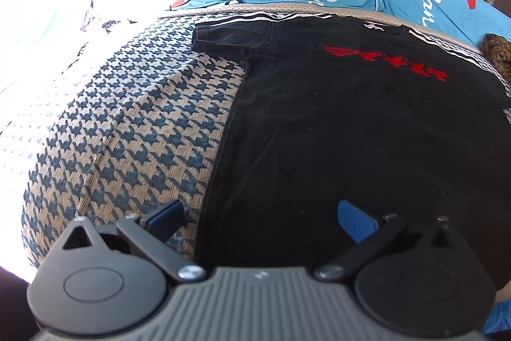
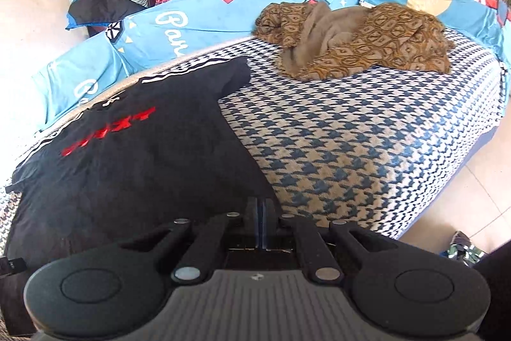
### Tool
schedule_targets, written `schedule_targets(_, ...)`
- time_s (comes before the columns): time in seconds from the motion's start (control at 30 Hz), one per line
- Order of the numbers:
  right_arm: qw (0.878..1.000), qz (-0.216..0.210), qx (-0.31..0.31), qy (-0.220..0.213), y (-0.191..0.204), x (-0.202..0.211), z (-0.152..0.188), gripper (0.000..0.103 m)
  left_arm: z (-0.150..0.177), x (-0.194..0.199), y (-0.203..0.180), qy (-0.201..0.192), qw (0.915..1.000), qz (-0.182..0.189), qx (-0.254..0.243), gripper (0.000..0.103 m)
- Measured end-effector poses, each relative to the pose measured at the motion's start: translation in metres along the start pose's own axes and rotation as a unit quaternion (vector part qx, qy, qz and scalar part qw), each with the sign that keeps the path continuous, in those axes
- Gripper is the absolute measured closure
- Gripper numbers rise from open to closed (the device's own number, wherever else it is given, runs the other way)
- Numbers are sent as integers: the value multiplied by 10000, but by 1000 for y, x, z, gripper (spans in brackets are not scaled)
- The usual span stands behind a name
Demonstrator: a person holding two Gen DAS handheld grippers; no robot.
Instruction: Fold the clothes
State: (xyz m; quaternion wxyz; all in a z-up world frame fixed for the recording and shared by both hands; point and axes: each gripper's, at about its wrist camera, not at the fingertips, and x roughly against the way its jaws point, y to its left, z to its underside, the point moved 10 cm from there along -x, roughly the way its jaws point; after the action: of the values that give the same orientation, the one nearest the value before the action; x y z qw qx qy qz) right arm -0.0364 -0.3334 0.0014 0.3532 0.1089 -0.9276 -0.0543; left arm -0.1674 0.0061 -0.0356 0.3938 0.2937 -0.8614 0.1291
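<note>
Black T-shirt (image 1: 367,123) flat on bed (image 2: 367,130). Left gripper (image 1: 260,221) fingers spread, empty, straddling hem edge. Right gripper (image 2: 262,222) fingers pressed together at hem corner; pinching cloth or not, cannot tell. Risk: one-sided lift skews fold; thin pinch slips.

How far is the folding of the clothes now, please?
Done: the black shirt lies spread flat on the bed; no fold shows yet. In hand: the right gripper is shut at the shirt's near edge; the left gripper is open over the hem. Left: all folds, and the crumpled brown cloth.

Both cameras sit low and close over the near edge of the black T-shirt (image 1: 351,133) (image 2: 143,155). The left view faces across its left side, the right view across its right side. Both share its red print.
</note>
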Motion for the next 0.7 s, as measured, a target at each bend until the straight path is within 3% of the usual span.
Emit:
schedule_targets(0.3,9945,-890,483,264,34,-34,-33,97,-1,-2,-8,15,10000,53,-65,0)
schedule_targets(0.37,9941,-899,511,329,35,-44,-39,91,-1,-3,-9,29,10000,47,-72,0)
schedule_targets(0.7,9906,-1118,476,632,40,-91,-70,88,0,-7,-12,-4,9999,-8,-164,0)
